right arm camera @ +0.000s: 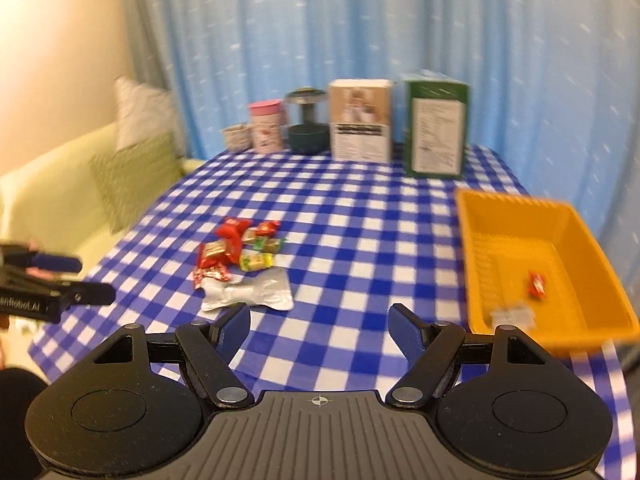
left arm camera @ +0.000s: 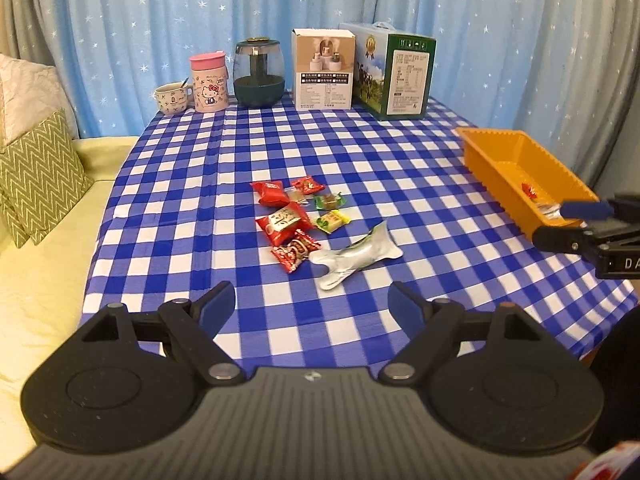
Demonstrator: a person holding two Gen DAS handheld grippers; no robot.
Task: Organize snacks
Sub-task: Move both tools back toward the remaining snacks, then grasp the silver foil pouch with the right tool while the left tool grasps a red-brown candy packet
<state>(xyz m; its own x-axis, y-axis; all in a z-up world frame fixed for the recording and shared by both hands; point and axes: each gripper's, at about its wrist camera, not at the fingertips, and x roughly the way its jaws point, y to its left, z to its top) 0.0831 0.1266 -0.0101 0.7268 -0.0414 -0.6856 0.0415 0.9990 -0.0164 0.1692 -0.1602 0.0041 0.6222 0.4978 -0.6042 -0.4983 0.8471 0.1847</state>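
Observation:
A pile of small wrapped snacks (left arm camera: 294, 216) in red, green and yellow lies mid-table on the blue checked cloth, with a silver foil pouch (left arm camera: 356, 256) at its near side. My left gripper (left arm camera: 312, 300) hovers open just short of the pouch, nothing between its fingers. The orange tray (left arm camera: 480, 160) sits at the right edge. In it are a red candy (right arm camera: 536, 284) and a silvery wrapper (right arm camera: 512, 314). My right gripper (right arm camera: 320, 320) is open and empty, between the pouch (right arm camera: 248, 292) and the tray (right arm camera: 512, 200). The snack pile (right arm camera: 240, 252) lies to its left.
Along the table's far edge stand a patterned cup (left arm camera: 172, 98), a pink tumbler (left arm camera: 209, 82), a dark glass jar (left arm camera: 259, 74), a white box (left arm camera: 324, 70) and a green carton (left arm camera: 400, 76). A pale sofa with cushions (left arm camera: 40, 176) lies left; blue curtains hang behind.

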